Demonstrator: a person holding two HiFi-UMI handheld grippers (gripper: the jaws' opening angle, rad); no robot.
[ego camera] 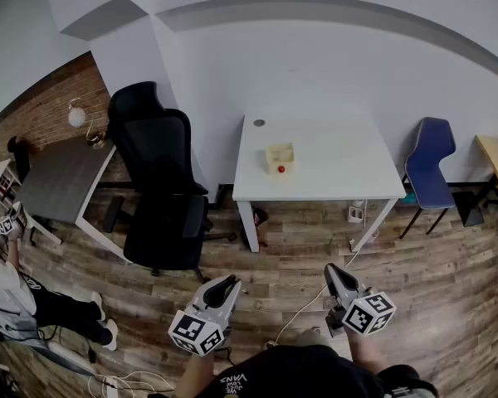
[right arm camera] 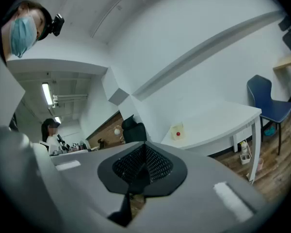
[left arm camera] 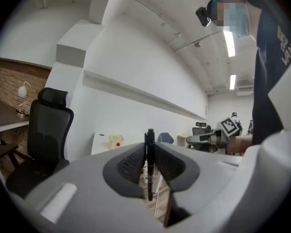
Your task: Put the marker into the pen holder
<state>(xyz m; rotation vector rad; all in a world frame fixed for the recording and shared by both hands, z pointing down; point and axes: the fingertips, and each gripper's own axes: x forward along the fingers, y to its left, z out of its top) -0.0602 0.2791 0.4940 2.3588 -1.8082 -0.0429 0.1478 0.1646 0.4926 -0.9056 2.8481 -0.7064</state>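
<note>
Left tool: jaws clamped on the marker; it sits in the lower centre-left of the head view.
Marker: black and slim. It stands upright between the left tool's dark ribbed pads, with its upper end poking above them. It is in the lower centre of the left gripper view.
Right tool: jaws pressed together with nothing between them; it sits in the lower centre-right of the head view.
Pen holder: a small cream box with a red spot on its front. It stands on the table near the centre of the head view, well apart from both tools.
Table: white, set against the white wall in the upper centre of the head view.
Office chair: black, just left of the table.
Blue chair: right of the table.
Floor: wood planks below both tools.
</note>
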